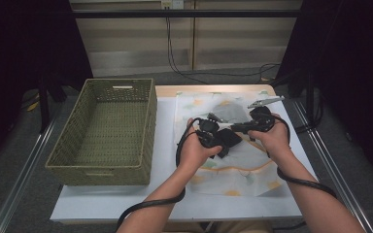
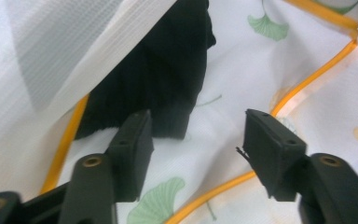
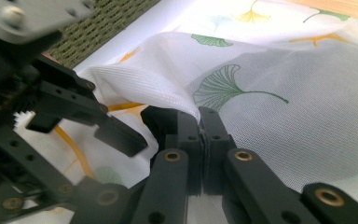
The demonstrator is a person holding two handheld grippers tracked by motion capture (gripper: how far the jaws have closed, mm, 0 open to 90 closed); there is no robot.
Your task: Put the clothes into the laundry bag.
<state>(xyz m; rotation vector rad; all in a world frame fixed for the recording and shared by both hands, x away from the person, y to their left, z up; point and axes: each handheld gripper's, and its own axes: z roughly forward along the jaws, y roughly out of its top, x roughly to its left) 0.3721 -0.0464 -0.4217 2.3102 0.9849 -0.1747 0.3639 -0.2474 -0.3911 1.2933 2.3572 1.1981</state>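
Observation:
A white mesh bag printed with ginkgo leaves and edged in orange lies flat on the table. My right gripper is shut on the bag's upper layer and holds that edge lifted. Under the lifted flap lies a black cloth, partly inside the bag's mouth. My left gripper is open just in front of the black cloth, its jaws not touching it. In the high view both grippers meet over the bag's middle, left gripper beside right gripper. A grey item shows through the mesh.
A woven green basket stands with nothing in it on the left half of the table, its rim close to the bag. White table surface runs between basket and bag. Black cables trail from both grippers along the forearms.

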